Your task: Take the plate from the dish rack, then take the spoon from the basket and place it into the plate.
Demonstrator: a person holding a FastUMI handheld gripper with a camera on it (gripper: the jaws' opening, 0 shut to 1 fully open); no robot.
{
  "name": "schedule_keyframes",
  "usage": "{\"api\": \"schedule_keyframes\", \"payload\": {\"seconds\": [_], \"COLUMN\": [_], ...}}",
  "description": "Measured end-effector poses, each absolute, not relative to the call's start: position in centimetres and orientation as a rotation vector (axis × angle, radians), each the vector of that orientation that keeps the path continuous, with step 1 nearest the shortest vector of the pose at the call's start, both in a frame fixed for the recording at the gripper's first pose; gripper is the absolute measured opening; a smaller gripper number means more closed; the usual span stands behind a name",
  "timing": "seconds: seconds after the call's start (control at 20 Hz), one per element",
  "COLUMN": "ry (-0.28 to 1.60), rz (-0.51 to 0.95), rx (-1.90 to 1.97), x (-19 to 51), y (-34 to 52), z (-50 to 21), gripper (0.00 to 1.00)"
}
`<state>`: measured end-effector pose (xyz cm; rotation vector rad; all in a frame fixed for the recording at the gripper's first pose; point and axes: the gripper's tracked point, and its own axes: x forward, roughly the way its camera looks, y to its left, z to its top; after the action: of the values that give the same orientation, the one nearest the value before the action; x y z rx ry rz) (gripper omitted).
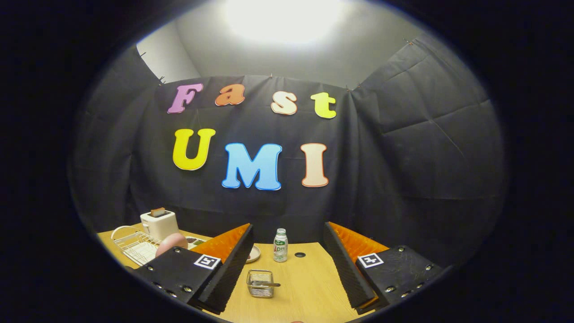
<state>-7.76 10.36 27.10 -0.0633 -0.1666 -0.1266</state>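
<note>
Gripper gapes wide, empty; pink plate remains in the dish rack, so it must swing left.

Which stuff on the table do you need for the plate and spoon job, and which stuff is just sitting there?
Needed:
- dish rack, with a pink plate standing in it
- wire basket between the fingers, with the spoon lying in it
- gripper, fingers wide open, holding nothing

Just sitting there:
- toaster
- small bottle
- small dish behind the left finger
</note>
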Motion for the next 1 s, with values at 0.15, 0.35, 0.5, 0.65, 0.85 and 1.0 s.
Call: {"api": "schedule_keyframes", "payload": {"seconds": [0.15,0.35,0.5,0.65,0.85,1.0], "ry": [-0.182,-0.179,-0.163,-0.130,-0.060,0.021], "rz": [-0.079,-0.011,0.036,0.087,0.156,0.196], "rx": [-0.065,-0.051,-0.042,-0.042,-0.022,-0.004], "x": [-7.5,-6.5,-5.6,-4.2,-1.6,0.6], "y": [13.1,16.7,19.5,22.6,26.4,28.9], "z": [28.0,28.7,28.9,28.7,27.8,26.1], "gripper": [0.95,0.95,0.95,0.95,0.95,0.96]}}
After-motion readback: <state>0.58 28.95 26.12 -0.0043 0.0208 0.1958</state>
